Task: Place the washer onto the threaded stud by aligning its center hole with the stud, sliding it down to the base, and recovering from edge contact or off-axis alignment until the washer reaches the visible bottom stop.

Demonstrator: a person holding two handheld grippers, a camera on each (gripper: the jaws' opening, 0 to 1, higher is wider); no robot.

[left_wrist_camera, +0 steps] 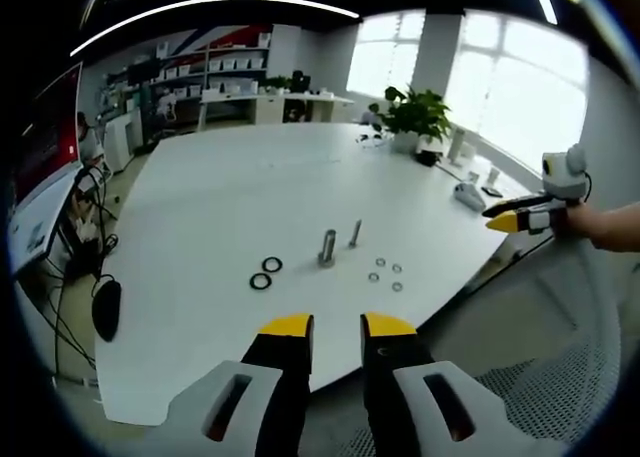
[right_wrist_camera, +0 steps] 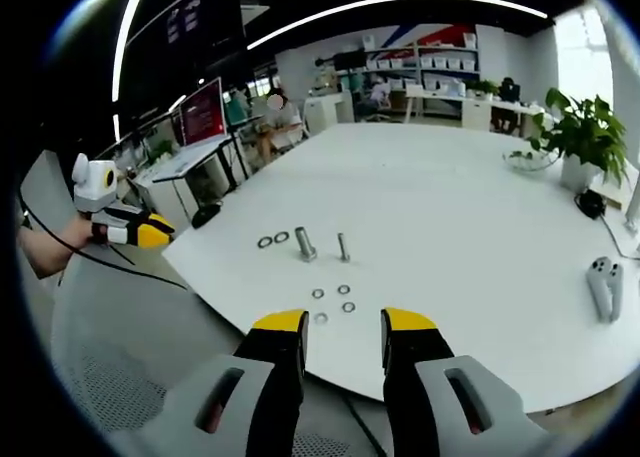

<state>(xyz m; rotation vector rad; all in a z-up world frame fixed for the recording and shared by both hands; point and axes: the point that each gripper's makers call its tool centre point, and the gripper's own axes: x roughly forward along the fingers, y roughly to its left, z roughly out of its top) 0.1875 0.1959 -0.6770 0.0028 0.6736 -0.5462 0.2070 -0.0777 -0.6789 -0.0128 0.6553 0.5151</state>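
On the white tabletop (right_wrist_camera: 450, 207), the threaded stud (right_wrist_camera: 343, 247) stands upright next to a thicker bolt (right_wrist_camera: 305, 244), small washers (right_wrist_camera: 331, 304) lying loose just in front. Left gripper (left_wrist_camera: 336, 326) and right gripper (right_wrist_camera: 333, 322) both hover well short, jaws apart and empty.

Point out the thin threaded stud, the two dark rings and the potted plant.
thin threaded stud (left_wrist_camera: 355, 233), left gripper view, on its shaft.
two dark rings (left_wrist_camera: 266, 273), left gripper view, between the pair, on the table left of the bolts.
potted plant (right_wrist_camera: 583, 129), right gripper view, on its leaves.
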